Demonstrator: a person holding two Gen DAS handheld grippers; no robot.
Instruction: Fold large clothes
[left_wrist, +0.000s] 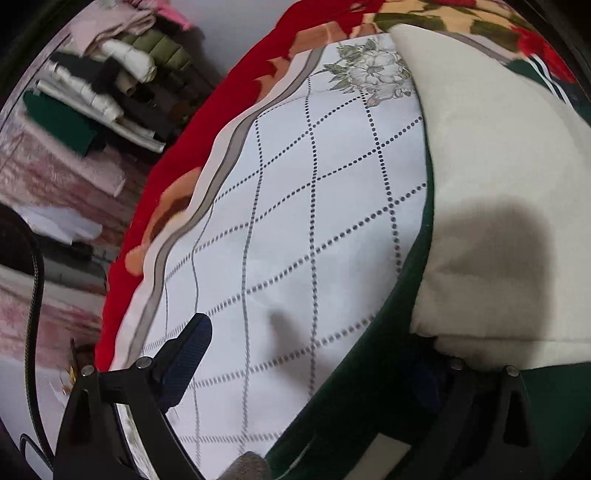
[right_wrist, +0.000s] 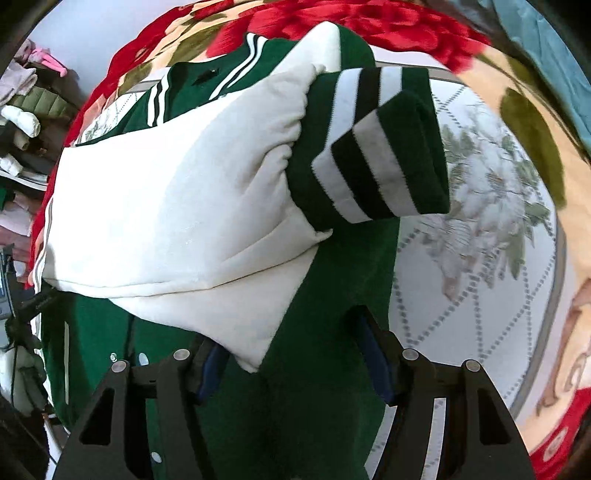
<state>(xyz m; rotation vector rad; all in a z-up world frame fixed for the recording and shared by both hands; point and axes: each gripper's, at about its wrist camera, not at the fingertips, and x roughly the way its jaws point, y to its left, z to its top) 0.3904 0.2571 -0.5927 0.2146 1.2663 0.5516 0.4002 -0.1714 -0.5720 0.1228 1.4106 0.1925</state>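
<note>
Right wrist view: the jacket (right_wrist: 325, 295), green with cream sleeves, lies on a bed over a white sheet (right_wrist: 480, 258) printed with dotted diamonds and flowers. Both sleeves (right_wrist: 177, 206) are folded across the body, one on top of the other, and their striped cuffs (right_wrist: 373, 173) in green, white and black point toward the sheet's flower print. The striped collar (right_wrist: 159, 99) lies at the far end. The right tongs (right_wrist: 291, 365) stand wide apart over the green body near its edge; the left finger (right_wrist: 210, 373) is tucked just under the corner of the lower cream sleeve, the right finger (right_wrist: 373, 354) rests against the green cloth. Whether they have hold of anything I cannot tell. A red flowered blanket (right_wrist: 369, 22) borders the sheet.

Left wrist view: the left tongs (left_wrist: 306, 365) are spread wide. One finger (left_wrist: 188, 358) sits over the bare sheet (left_wrist: 295, 221); the other is hidden under the jacket's (left_wrist: 369, 387) green edge and cream sleeve (left_wrist: 491, 184), so a grip cannot be judged. The red blanket (left_wrist: 207, 129) runs along the sheet's far side, and beyond the bed is a heap of folded clothes (left_wrist: 110, 81).
</note>
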